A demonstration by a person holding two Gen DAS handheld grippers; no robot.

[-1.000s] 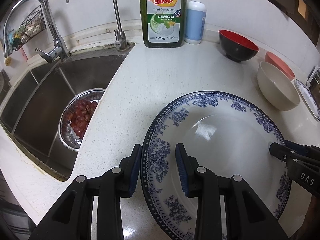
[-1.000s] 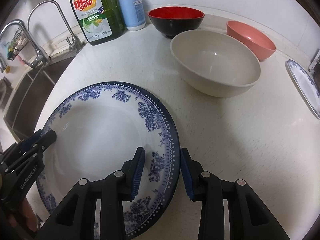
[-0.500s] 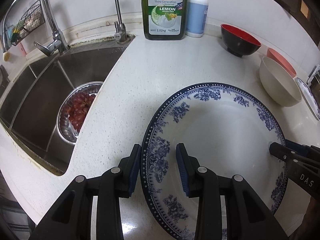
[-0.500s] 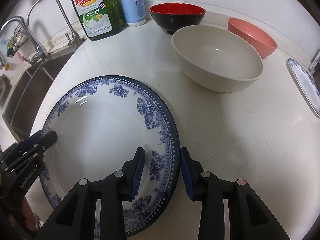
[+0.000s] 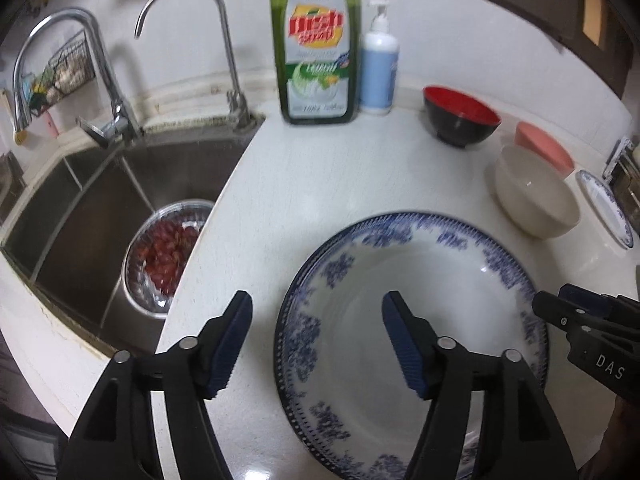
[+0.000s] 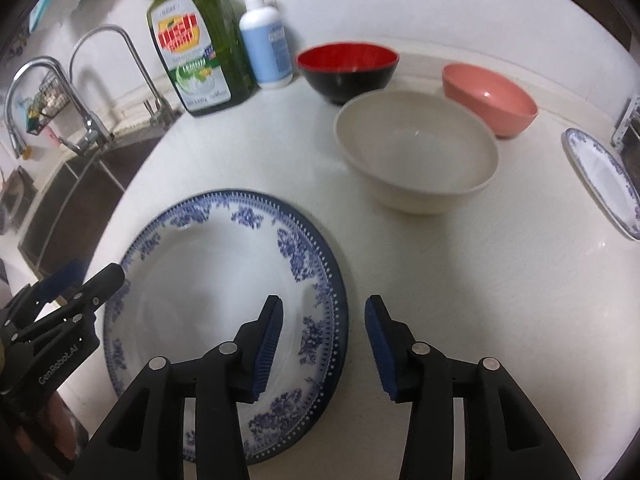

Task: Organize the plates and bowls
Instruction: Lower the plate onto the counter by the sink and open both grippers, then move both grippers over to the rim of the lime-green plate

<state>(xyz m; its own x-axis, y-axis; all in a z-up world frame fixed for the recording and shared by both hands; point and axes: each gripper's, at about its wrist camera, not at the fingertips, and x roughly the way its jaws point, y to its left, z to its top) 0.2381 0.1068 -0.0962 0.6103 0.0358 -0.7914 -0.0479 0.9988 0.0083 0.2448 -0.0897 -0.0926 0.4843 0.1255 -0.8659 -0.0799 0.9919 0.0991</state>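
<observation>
The left gripper (image 5: pixel 316 336), black with blue ribbed pads, is spread wide over the left rim of a large round white plate with a blue floral border (image 5: pixel 408 320); its two fingers straddle that rim, one over the bare counter and one over the plate's well, and neither visibly touches the plate. The right gripper (image 6: pixel 322 344) is likewise spread apart, straddling the plate's right rim with one finger above the well and the other above the counter, and grips nothing. The plate lies flat on the speckled white countertop (image 6: pixel 460 280), which serves as the landmark here. Behind the plate and to its right sits a cream-coloured round bowl (image 6: pixel 416 152), upright and apart from the plate. Behind the cream bowl stand a black bowl with a red inside (image 6: pixel 348 68) and a pink bowl (image 6: pixel 490 98), each just beside it. Further right of the plate, at the counter's edge, lies a smaller white plate with a blue rim (image 6: pixel 604 184). At the back, against the wall, a green dish soap bottle (image 5: pixel 314 48) stands next to a white and pale blue pump bottle (image 5: pixel 378 64). Left of the plate is a steel sink (image 5: pixel 80 208) with two chrome taps behind it, holding a metal bowl of red fruit (image 5: pixel 164 256).
</observation>
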